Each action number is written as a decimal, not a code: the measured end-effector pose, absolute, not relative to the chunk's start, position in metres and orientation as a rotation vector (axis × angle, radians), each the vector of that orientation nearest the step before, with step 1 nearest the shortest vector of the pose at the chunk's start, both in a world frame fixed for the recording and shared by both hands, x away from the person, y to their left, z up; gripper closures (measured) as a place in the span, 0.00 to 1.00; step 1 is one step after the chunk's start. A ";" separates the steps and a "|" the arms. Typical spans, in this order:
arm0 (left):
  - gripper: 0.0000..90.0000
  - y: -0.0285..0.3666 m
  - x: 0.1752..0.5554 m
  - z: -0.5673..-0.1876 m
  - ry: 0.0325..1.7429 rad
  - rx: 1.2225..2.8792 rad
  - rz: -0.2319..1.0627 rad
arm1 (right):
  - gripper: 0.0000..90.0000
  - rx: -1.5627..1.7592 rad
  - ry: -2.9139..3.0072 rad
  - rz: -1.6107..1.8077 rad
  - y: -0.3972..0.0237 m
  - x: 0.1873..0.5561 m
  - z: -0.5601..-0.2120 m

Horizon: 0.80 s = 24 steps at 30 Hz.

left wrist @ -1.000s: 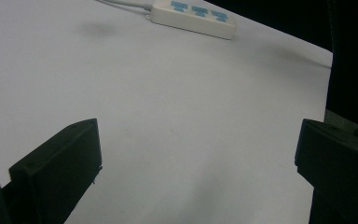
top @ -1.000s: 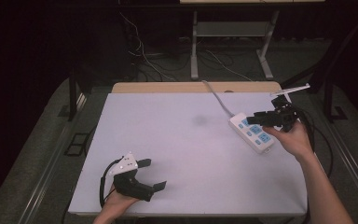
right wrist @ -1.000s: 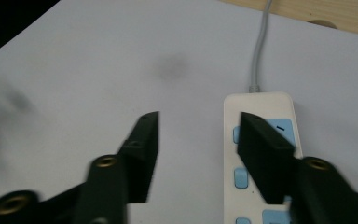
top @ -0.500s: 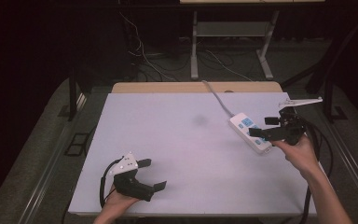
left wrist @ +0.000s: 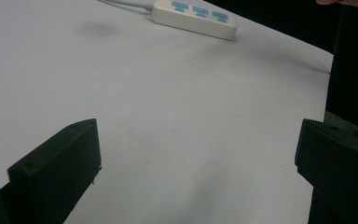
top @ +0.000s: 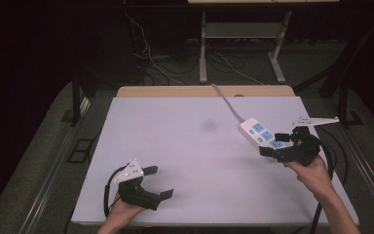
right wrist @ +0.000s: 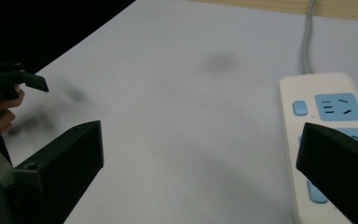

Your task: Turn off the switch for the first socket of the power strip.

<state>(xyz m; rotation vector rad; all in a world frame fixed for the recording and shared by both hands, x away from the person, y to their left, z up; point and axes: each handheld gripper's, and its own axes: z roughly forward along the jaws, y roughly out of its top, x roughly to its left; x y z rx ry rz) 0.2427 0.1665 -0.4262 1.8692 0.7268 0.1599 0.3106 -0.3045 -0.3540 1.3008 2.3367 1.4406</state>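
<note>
A white power strip [top: 262, 133] with blue sockets lies at the right of the white table [top: 195, 146]; its grey cable [top: 226, 102] runs off over the far edge. My right gripper [top: 274, 145] hovers open at the strip's near end, jaws spread wide with nothing between them. In the right gripper view the power strip [right wrist: 326, 126] sits just ahead of the right jaw. My left gripper [top: 161, 182] rests open near the front left of the table, holding nothing. From the left gripper view the power strip [left wrist: 193, 16] lies far off across bare tabletop.
A wooden strip [top: 175, 91] borders the table's far edge. A faint dark smudge [top: 208, 125] marks the tabletop near the middle. Beyond the table are loose cables [top: 151, 63] on the floor and a metal stand [top: 203, 53].
My right gripper has drawn back toward the near edge, uncovering more of the power strip. The left gripper has stayed put.
</note>
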 end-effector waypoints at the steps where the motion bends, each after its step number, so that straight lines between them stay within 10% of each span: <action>1: 0.00 0.167 0.243 -0.426 0.726 1.870 0.161 | 0.00 1.297 2.340 1.443 -0.304 0.309 -0.355; 24: 0.00 0.167 0.243 -0.426 0.725 1.874 0.155 | 0.00 1.267 2.374 1.494 -0.299 0.269 -0.388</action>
